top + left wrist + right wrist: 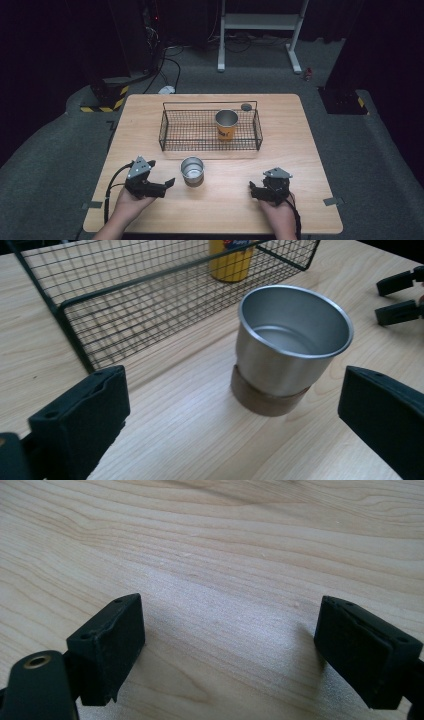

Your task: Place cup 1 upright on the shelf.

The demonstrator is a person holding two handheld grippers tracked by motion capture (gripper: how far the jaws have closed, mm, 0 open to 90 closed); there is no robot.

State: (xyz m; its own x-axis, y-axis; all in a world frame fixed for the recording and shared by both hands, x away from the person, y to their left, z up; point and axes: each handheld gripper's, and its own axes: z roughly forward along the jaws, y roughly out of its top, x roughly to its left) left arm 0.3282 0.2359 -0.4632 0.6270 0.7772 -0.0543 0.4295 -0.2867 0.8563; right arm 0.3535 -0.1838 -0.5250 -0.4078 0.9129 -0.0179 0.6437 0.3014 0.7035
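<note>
Fingers wide apart on the left gripper (162, 180) in the high view, nothing clamped between them, and they point right at the steel cup (192, 171), which stands just beside their tips on the counter (300, 150). Over on the right, the right gripper (257, 189) rests low near the front edge, well apart from the cup, its fingers spread too. Beyond the cup sits the wire basket (170, 127), and inside it, toward its right end, a yellow cup (226, 125) stands upright. A small dark disc (246, 106) lies on the counter at the basket's far right corner.

Now the left gripper view: both black fingers (82, 422) stand far apart at the bottom corners, and the steel cup (292, 345) stands upright just beyond and between them, touched by neither. It's empty, with a brown band around its base. The basket (75, 305) stretches across behind it, the yellow cup (231, 262) at the top. At the right edge, the other gripper's fingertips (400, 297) peek in.

Right gripper view: fingers (107, 645) spread wide, only bare wood grain (225, 555) between them, gripping nothing.
</note>
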